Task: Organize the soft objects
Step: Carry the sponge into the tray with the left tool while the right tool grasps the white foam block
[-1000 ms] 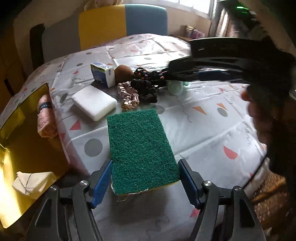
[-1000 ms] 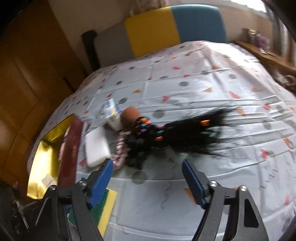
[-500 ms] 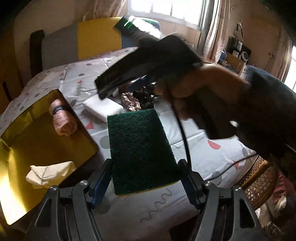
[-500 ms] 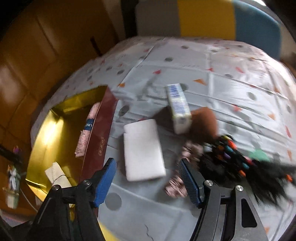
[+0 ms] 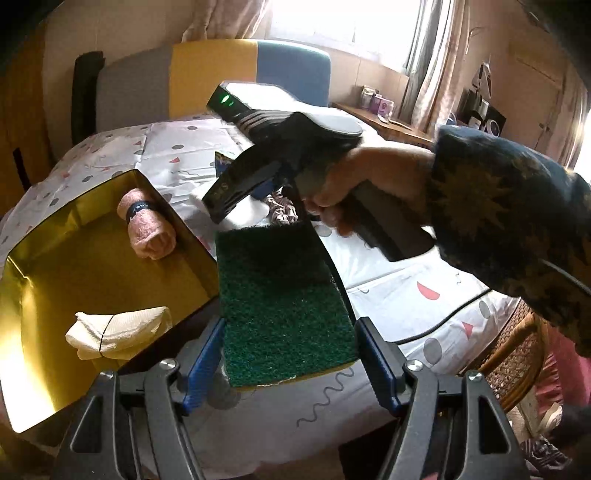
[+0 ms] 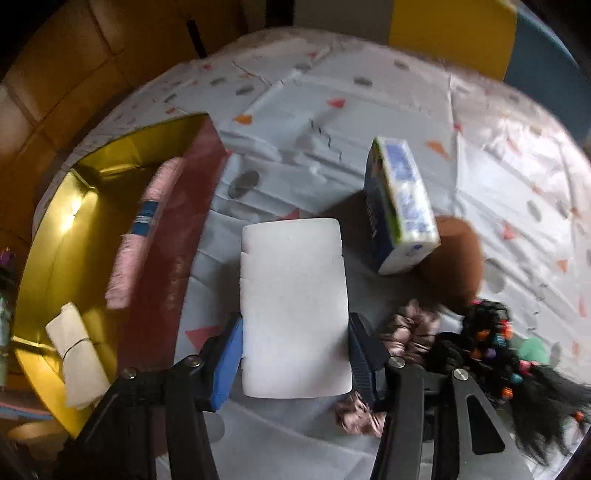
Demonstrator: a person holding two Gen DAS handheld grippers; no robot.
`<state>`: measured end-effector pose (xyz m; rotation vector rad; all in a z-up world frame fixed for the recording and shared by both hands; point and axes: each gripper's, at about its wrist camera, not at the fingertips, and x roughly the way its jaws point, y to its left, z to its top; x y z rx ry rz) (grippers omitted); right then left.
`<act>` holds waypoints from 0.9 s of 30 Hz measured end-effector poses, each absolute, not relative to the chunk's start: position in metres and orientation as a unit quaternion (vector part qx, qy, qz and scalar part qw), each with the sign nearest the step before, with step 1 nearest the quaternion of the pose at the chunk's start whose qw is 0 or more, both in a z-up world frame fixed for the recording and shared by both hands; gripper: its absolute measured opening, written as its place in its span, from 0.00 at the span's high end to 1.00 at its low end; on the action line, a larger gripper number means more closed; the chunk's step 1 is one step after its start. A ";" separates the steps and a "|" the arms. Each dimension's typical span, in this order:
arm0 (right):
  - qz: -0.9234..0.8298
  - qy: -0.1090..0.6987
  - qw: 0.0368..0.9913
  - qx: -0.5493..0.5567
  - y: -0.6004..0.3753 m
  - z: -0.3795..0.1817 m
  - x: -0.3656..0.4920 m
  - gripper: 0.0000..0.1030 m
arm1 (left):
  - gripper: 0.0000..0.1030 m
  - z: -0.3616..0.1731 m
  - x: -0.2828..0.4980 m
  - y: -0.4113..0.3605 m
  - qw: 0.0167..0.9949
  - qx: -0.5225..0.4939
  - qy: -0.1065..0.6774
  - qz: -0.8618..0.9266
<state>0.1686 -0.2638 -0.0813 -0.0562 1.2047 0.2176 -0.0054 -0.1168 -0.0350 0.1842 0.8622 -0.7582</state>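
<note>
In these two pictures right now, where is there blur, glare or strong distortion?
Left wrist view: sharp overall; the window is blown out white, the gold box walls shine with reflections, and the fisheye bends the table edge. Right wrist view: motion blur smears the tablecloth print, the tissue pack and the black hair ties; the white sponge between the tongs is clearest; the corners are dark.

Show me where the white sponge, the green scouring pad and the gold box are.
white sponge (image 6: 295,314), right wrist view, middle of its top face
green scouring pad (image 5: 284,306), left wrist view, middle of its green face
gold box (image 5: 81,266), left wrist view, bare gold floor inside
</note>
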 end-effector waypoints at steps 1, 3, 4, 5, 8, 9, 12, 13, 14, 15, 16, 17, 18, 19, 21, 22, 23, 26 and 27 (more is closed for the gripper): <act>0.105 0.554 0.825 -0.027 -0.265 -0.072 0.162 0.48 | 0.30 -0.034 -0.005 -0.116 0.837 0.085 0.406 -0.358; 0.108 0.534 0.838 -0.022 -0.269 -0.057 0.149 0.47 | 0.30 -0.033 -0.005 -0.114 0.838 0.081 0.404 -0.357; 0.109 0.524 0.844 -0.014 -0.273 -0.048 0.142 0.47 | 0.30 -0.033 -0.005 -0.113 0.839 0.080 0.404 -0.356; 0.107 0.516 0.850 -0.009 -0.277 -0.041 0.136 0.47 | 0.30 -0.033 -0.005 -0.113 0.839 0.078 0.405 -0.356; 0.097 0.499 0.861 0.023 -0.300 -0.027 0.112 0.46 | 0.30 -0.032 -0.006 -0.111 0.840 0.076 0.405 -0.354; 0.094 0.499 0.861 0.030 -0.305 -0.027 0.108 0.46 | 0.30 -0.032 -0.005 -0.111 0.841 0.074 0.403 -0.353; 0.075 0.511 0.855 0.047 -0.325 -0.039 0.084 0.46 | 0.30 -0.027 -0.003 -0.107 0.844 0.063 0.402 -0.350; 0.068 0.519 0.851 0.051 -0.329 -0.046 0.075 0.46 | 0.30 -0.025 -0.002 -0.105 0.845 0.057 0.402 -0.348; 0.065 0.524 0.847 0.052 -0.333 -0.052 0.071 0.46 | 0.30 -0.024 -0.002 -0.104 0.846 0.053 0.403 -0.346; 0.062 0.534 0.842 0.053 -0.336 -0.062 0.063 0.46 | 0.30 -0.023 0.000 -0.101 0.846 0.042 0.406 -0.343; 0.062 0.540 0.837 0.052 -0.337 -0.068 0.058 0.46 | 0.30 -0.021 0.003 -0.097 0.845 0.031 0.411 -0.340; 0.062 0.546 0.834 0.050 -0.336 -0.074 0.054 0.46 | 0.30 -0.019 0.005 -0.094 0.846 0.021 0.413 -0.337; 0.061 0.550 0.832 0.043 -0.335 -0.078 0.050 0.46 | 0.30 -0.016 0.008 -0.090 0.847 0.009 0.415 -0.333; 0.057 0.556 0.829 0.027 -0.332 -0.083 0.048 0.46 | 0.30 -0.012 0.012 -0.083 0.848 -0.007 0.417 -0.327; 0.056 0.561 0.826 0.003 -0.325 -0.088 0.050 0.46 | 0.30 -0.007 0.020 -0.072 0.851 -0.027 0.420 -0.313; 0.059 0.566 0.822 -0.004 -0.322 -0.092 0.051 0.46 | 0.30 -0.006 0.025 -0.065 0.854 -0.035 0.421 -0.302; 0.057 0.567 0.821 -0.014 -0.319 -0.094 0.051 0.46 | 0.30 -0.004 0.029 -0.061 0.858 -0.041 0.422 -0.292; 0.056 0.565 0.823 -0.019 -0.318 -0.095 0.051 0.46 | 0.30 -0.004 0.049 -0.037 0.867 -0.064 0.431 -0.244; 0.057 0.565 0.823 -0.018 -0.319 -0.095 0.051 0.46 | 0.30 -0.006 0.060 -0.027 0.866 -0.076 0.438 -0.227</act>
